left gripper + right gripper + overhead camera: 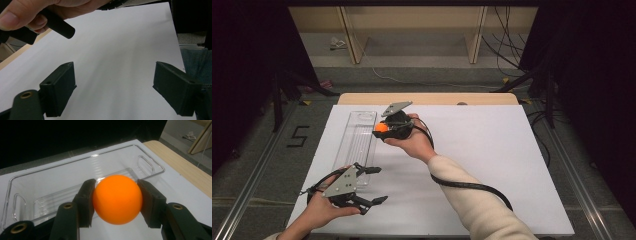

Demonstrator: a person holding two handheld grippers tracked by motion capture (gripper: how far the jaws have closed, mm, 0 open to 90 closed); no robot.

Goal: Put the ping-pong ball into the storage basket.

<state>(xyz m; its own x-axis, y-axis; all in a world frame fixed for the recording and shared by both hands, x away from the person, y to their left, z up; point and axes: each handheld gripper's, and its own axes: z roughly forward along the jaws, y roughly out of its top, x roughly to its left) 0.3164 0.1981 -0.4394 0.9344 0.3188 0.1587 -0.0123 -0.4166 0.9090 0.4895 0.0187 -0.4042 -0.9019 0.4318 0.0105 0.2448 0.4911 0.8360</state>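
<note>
An orange ball (117, 199) sits between the two black jaws of my right gripper (116, 200), which is shut on it. In the high view that gripper (379, 128) holds the orange ball (381, 127) at the right rim of a clear plastic tray (357, 145), pointing left toward it. The clear plastic tray (50, 180) is long, with handle cut-outs at both ends, and nothing lies inside. My left gripper (374, 185) rests near the table's front left, jaws wide apart with nothing between them. In the left gripper view its jaws frame bare white surface (115, 82).
A white board (492, 165) covers the wooden table (427, 98). A black cable (467, 186) trails from the right gripper along the sleeve. Beyond the table stand wooden shelf legs (349, 35) and floor cables. The right hand (37, 12) shows in the left gripper view.
</note>
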